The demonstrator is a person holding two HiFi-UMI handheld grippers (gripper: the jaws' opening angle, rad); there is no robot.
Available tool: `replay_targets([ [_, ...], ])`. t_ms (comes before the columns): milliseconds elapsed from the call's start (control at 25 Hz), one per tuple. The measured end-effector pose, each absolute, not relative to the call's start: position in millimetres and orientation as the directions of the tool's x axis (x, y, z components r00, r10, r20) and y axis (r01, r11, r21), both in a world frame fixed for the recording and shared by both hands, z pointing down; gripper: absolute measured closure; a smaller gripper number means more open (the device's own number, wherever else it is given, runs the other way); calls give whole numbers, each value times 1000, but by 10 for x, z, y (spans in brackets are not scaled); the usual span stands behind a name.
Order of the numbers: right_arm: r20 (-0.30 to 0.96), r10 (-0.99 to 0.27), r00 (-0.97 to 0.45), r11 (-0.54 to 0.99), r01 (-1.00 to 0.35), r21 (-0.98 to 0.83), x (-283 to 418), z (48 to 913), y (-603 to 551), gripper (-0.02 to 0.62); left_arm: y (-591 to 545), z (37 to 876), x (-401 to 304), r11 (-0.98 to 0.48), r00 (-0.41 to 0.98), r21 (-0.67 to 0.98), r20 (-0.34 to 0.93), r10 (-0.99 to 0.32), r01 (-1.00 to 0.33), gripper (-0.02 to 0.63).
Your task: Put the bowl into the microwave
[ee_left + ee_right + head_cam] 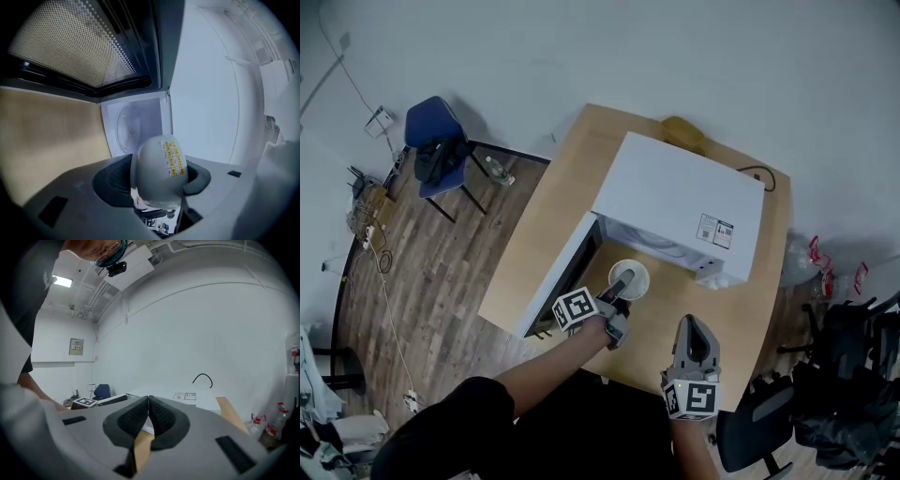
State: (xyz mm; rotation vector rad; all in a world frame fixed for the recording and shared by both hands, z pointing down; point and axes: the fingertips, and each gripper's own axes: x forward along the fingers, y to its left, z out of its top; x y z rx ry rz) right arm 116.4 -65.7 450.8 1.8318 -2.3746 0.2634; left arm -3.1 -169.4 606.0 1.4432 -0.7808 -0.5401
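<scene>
A white microwave (680, 202) stands on the wooden table (567, 173), its door (567, 272) swung open to the left. My left gripper (620, 289) is shut on a white bowl (629, 278) just in front of the opening. In the left gripper view the bowl (159, 171), with a yellow-squared sticker, sits tilted between the pads of the left gripper (157, 183); the cavity with its turntable (136, 125) lies straight ahead, and the door's mesh window (70, 42) is at upper left. My right gripper (695, 339) hovers near the table's front edge, right gripper (148, 414) jaws together and empty.
A blue chair (436, 150) stands on the wooden floor at far left. A black office chair (750, 431) and dark bags (848, 375) crowd the right side. A black cable (757, 173) and a brown object (682, 131) lie behind the microwave. Bottles (274, 425) stand at the right.
</scene>
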Motion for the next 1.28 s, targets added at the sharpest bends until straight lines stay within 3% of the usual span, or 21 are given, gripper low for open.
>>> replay_targets([
  [880,291,-935,-202,179,-978,-106,1543,4961,-1046,534,-2744,6761,389,37,623,980,152,-767,-194,380],
  [1280,273,-928,-254,218,-963,-157,1584,5041,-1086,534,-3006,7045,470,96,608,959,245,-755,-267,380],
])
